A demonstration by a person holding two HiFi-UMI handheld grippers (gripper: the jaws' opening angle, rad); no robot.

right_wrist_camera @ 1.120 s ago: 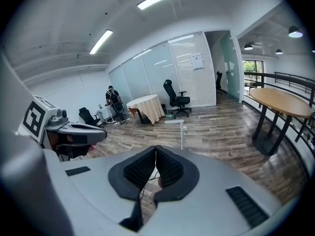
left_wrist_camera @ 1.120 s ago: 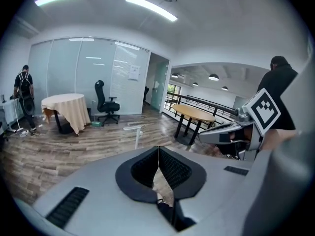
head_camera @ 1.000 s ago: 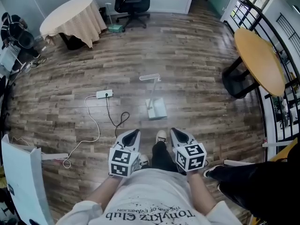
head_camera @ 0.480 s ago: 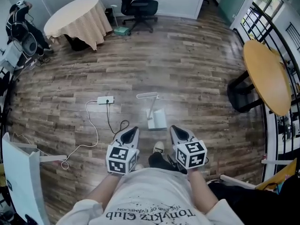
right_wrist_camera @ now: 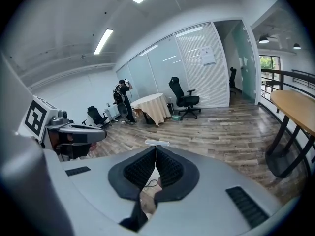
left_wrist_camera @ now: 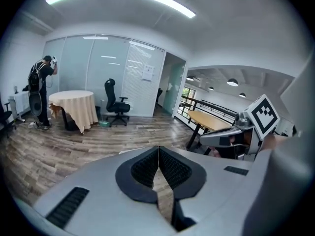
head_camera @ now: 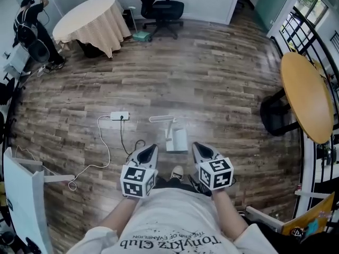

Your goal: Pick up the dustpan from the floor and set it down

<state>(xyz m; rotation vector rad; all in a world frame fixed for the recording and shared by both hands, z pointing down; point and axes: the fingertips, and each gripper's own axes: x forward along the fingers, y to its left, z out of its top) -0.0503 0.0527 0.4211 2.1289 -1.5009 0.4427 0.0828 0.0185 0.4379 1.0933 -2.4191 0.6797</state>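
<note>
The dustpan (head_camera: 176, 139) is white and stands on the wood floor, its long handle rising to a flat grip (head_camera: 162, 119). In the head view it sits just beyond and between my two grippers. My left gripper (head_camera: 152, 148) is held low at the left of it, jaws shut and empty. On the other side my right gripper (head_camera: 196, 146) is also shut with nothing between its pads. The right gripper view shows the handle's grip (right_wrist_camera: 156, 142) just above the closed jaws. Neither gripper touches the dustpan.
A white power strip (head_camera: 119, 116) with a looping cable lies left of the dustpan. A cloth-covered round table (head_camera: 90, 20) and an office chair (head_camera: 164, 7) stand at the back. A round wooden table (head_camera: 307, 97) is right, a white panel (head_camera: 24, 200) left. My shoe (head_camera: 178, 172) is below.
I have walked forward with both grippers: the dustpan and power strip now lie closer to the gripper tips in the head view. Both grippers stayed shut.
</note>
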